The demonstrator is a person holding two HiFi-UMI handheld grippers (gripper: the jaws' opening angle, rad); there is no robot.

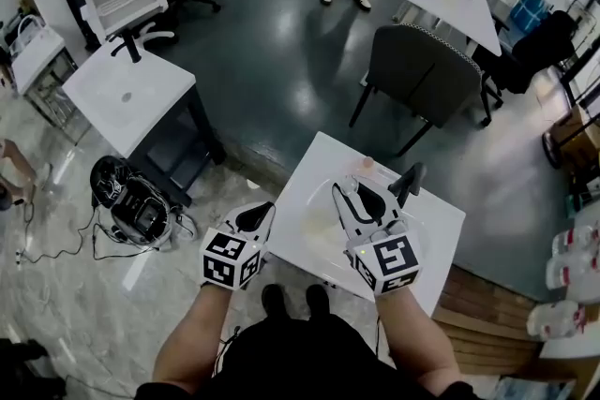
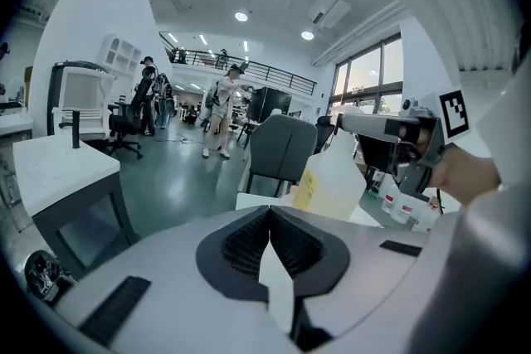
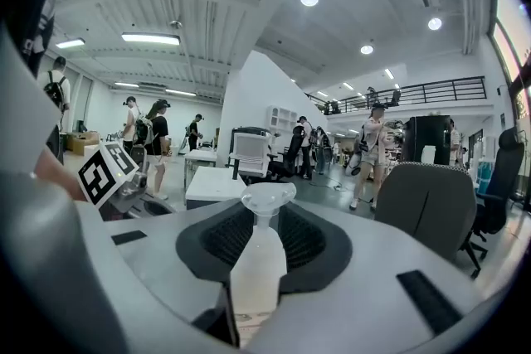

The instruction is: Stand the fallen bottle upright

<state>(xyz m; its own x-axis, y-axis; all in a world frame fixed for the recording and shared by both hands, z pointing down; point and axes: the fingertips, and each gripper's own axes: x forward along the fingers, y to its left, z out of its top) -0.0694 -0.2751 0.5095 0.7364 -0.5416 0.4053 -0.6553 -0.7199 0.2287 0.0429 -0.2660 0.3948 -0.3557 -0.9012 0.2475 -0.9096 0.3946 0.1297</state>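
Observation:
A translucent white bottle (image 1: 348, 189) with a yellow label is held over the small white table (image 1: 431, 234), with my right gripper (image 1: 361, 199) shut on it. In the right gripper view the bottle (image 3: 259, 261) runs up between the pads, its cap at the far end. Seen from the left gripper, the bottle (image 2: 336, 178) is tilted, neck uppermost, under the right gripper (image 2: 390, 128). My left gripper (image 1: 262, 214) hovers at the table's left edge, beside the bottle and apart from it. Its jaws (image 2: 267, 213) are shut with nothing between them.
A small pinkish thing (image 1: 367, 162) lies near the table's far edge. A grey chair (image 1: 422, 75) stands beyond the table. Another white table (image 1: 127, 94) is to the left. Several bottles (image 1: 572, 267) sit at the right. People stand farther back in the room.

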